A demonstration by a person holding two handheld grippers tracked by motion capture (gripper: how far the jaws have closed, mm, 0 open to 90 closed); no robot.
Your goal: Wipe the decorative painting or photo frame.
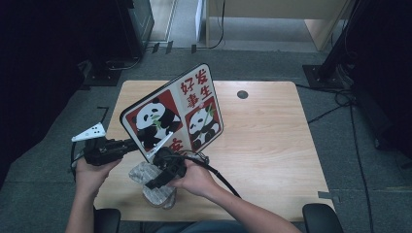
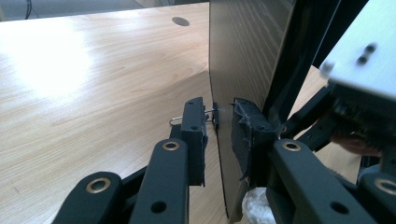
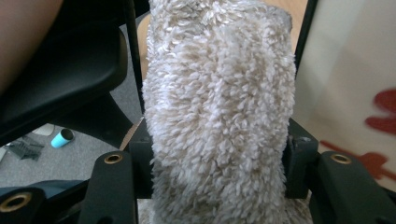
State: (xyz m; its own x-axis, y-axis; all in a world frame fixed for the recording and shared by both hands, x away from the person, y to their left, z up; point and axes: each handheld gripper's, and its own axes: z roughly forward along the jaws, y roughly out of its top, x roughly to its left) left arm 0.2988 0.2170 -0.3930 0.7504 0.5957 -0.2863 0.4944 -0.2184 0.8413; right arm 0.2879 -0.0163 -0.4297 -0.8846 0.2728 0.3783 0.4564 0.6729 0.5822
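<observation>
The panda board (image 1: 172,112), a flat rectangular panel printed with two pandas and red Chinese characters, stands tilted on edge above the near-left part of the wooden table (image 1: 272,126). Its printed face looks toward the person and upward, its long axis runs from lower left to upper right in the high view, and its upper corner points away toward the far side of the table. The left gripper (image 1: 127,144), held level in the left hand (image 1: 90,172), reaches in from the left and is clamped on the board's lower left edge; in the left gripper view the board (image 2: 243,60) passes edge-on between the two black jaws, with a small binder clip (image 2: 212,114) sitting on that edge right at the pads (image 2: 196,123). The right gripper (image 1: 158,180), in the right hand (image 1: 197,178), sits just below and in front of the board's bottom edge and is clenched on a fluffy beige towel (image 1: 150,182); in the right gripper view the towel (image 3: 219,107) bulges up thickly between the jaws, and the board's pale face with red print (image 3: 345,93) stands just beside it. The towel lies bunched near the table's front edge, directly under the board.
</observation>
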